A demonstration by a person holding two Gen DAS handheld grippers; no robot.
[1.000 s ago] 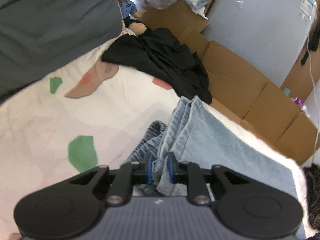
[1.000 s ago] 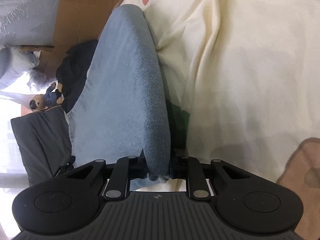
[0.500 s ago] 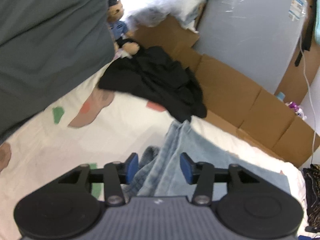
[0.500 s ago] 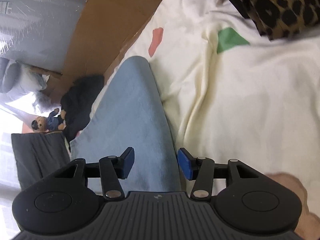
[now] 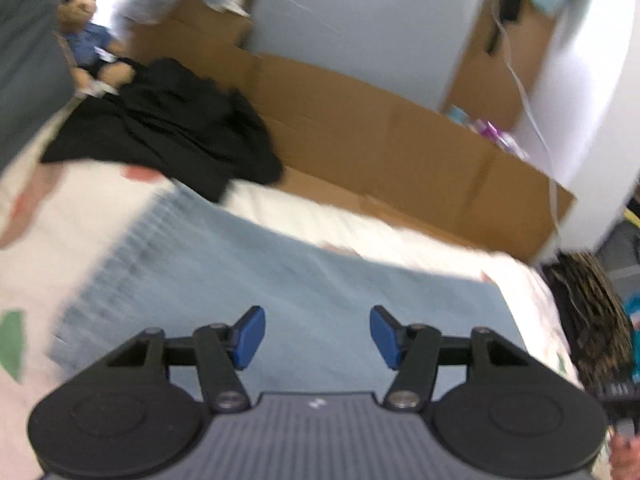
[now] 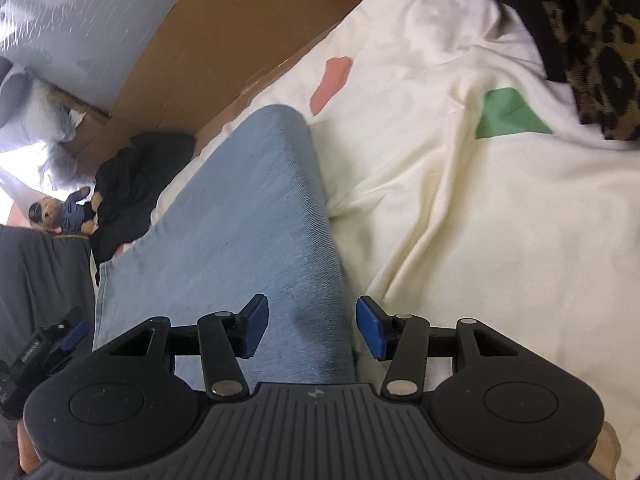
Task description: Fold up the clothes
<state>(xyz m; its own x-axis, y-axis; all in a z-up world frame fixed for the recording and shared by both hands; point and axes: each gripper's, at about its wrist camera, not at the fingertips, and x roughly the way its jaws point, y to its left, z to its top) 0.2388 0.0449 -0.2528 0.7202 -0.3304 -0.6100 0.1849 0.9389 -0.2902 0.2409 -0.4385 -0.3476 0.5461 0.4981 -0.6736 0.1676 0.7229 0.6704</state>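
Denim, pale blue: one folded pair of jeans (image 6: 248, 240) lies flat on the cream bedsheet (image 6: 460, 200), one black garment (image 5: 168, 128) and one teddy bear (image 6: 64, 212) beyond. No writing is legible. Both the left gripper (image 5: 318, 336) and right gripper (image 6: 312, 328) tilt downward above the jeans, jaws just opened, gripping nothing.

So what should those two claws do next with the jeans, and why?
Probably reach for the far edge of the jeans to fold them again. Both the left gripper and right gripper have just been opening and hold nothing; the jeans lie flat on the sheet.
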